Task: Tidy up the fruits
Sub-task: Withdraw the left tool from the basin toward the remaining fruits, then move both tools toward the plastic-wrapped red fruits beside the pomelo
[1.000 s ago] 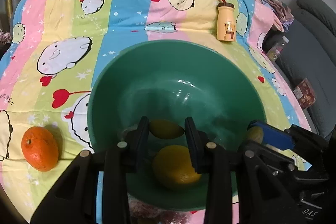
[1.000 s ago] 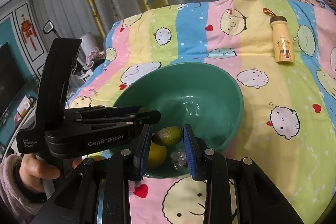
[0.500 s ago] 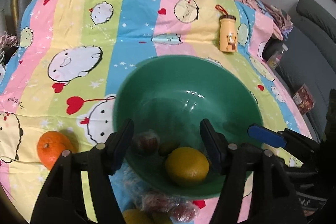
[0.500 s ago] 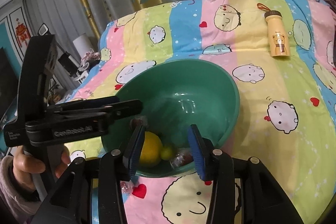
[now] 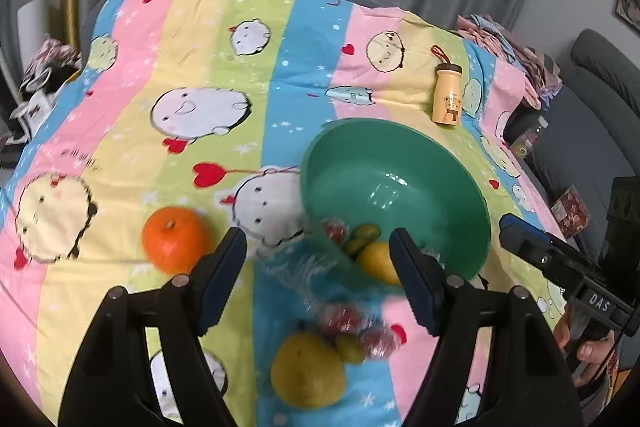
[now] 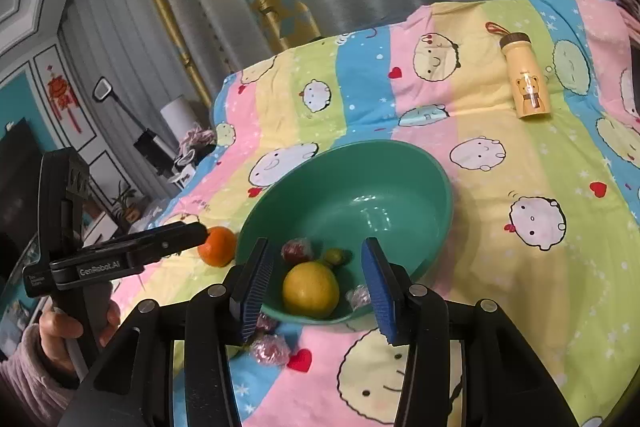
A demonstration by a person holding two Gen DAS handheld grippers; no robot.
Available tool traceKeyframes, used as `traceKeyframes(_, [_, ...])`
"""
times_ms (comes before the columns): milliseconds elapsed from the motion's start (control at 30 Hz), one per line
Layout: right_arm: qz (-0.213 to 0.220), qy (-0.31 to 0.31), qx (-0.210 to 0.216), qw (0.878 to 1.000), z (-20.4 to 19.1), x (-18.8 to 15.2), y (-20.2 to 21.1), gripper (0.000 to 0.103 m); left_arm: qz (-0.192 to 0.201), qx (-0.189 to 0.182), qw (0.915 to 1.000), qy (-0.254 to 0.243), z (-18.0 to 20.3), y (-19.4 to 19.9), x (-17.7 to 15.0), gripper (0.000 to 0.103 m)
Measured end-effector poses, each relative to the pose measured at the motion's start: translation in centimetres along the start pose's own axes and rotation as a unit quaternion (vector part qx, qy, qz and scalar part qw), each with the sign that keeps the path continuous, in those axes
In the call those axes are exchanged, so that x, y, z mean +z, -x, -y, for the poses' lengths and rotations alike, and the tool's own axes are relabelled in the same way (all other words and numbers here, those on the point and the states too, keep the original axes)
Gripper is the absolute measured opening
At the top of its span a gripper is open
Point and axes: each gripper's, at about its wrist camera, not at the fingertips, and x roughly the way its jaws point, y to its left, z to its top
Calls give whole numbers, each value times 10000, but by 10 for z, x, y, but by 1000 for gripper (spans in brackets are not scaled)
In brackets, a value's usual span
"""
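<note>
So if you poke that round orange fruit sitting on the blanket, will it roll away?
Probably a little. The round orange fruit has no flat side, so a push would likely set it rolling. The soft striped cartoon blanket looks cushiony and would probably slow it soon. Its skin looks firm, so a gripper likely wouldn't squash it.

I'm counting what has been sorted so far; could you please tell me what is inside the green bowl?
Inside the bowl: a large lemon, two small green fruits, and two wrapped red fruits and. The near wall may hide more.
</note>
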Motion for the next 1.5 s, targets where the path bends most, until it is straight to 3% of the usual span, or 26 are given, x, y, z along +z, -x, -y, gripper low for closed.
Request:
traceKeyframes(300, [-249, 473, 146, 9985, -23, -11, 5, 47, 18, 108, 9997, 238, -17, 27, -37, 74])
traceKeyframes(467, [-493, 671, 464, 9954, -39, -30, 8, 47, -82, 110, 9990, 437, -29, 36, -64, 74])
traceKeyframes(633, [-880, 866, 359, 9917, -50, -58, 1, 47, -256, -45, 9977, 621, -34, 38, -83, 74])
traceKeyframes(800, [-1254, 1046, 117, 9865, -56, -74, -16, 47, -334, -122, 9982, 486, -28, 41, -94, 74])
traceKeyframes(1133, [-1490, 1148, 13, 9821, -59, -83, -37, 47, -568, -205, 9981, -125, -13, 20, -70, 73])
traceKeyframes(1367, [-1492, 1148, 62, 9821, -60, -81, -45, 47, -1196, -598, 9908, -202, 3, -23, -39, 72])
traceKeyframes(1500, [-1453, 1035, 124, 9839, -57, -79, -45, 47, -1512, -627, 9861, -276, 14, -46, -32, 72])
